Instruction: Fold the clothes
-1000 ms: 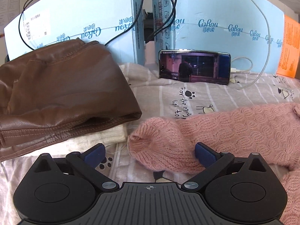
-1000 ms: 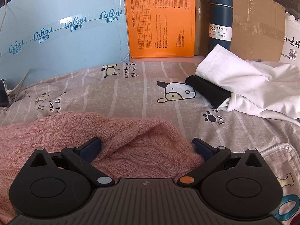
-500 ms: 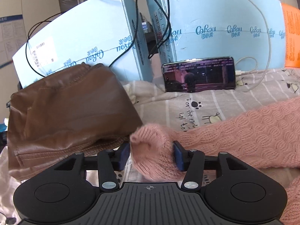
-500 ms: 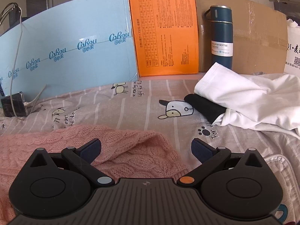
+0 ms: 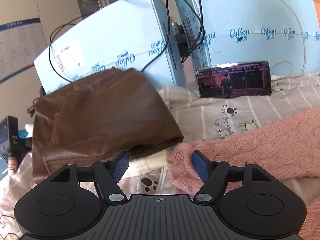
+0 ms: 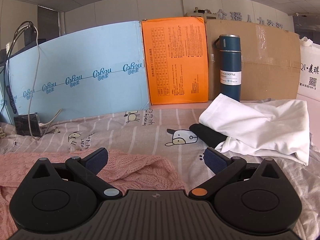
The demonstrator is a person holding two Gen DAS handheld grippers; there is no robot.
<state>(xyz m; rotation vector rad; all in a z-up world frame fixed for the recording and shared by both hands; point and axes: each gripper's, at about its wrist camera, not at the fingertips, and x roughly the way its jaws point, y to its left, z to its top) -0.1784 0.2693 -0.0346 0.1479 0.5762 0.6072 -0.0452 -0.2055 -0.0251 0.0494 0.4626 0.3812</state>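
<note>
Zero folds visible on the pink sweater (image 5: 260,140) so far; it lies spread flat across the near part of the bedsheet (image 5: 220,116), sleeve stretched out to the left. Judging by that, the task is at its start: the sleeves need bringing in, then the body doubled over.

Left gripper (image 5: 161,158): jaws about two-thirds open and just been opening. The sleeve cuff (image 5: 180,160) sits between them, resting against the right pad only, with the left pad clear of it, so no clamp on it right now (looks like a let-go or a regrip, can't say which).

Right gripper (image 6: 156,154): jaws wide, holding nothing. It hangs over the sweater's right edge, knit under the left finger and bare sheet under the right one.

Other clothes, none neatly folded:
- brown leather jacket (image 5: 100,116), bunched at far left on top of a cream garment (image 5: 148,162), just beside the cuff
- white garment (image 6: 260,126), crumpled at far right, with a black item (image 6: 208,138) poking out from under it

Surface: soft striped sheet with cartoon cows and paw prints, a bit rumpled.

Room: blue boxes (image 5: 120,40), an orange box (image 6: 176,66) and a cardboard box (image 6: 260,60) wall off the far side. A phone (image 5: 234,80) leans against the blue, screen on, cable plugged in. A dark blue vacuum bottle (image 6: 230,68) stands upright at the cardboard. Office ceiling tiles above
</note>
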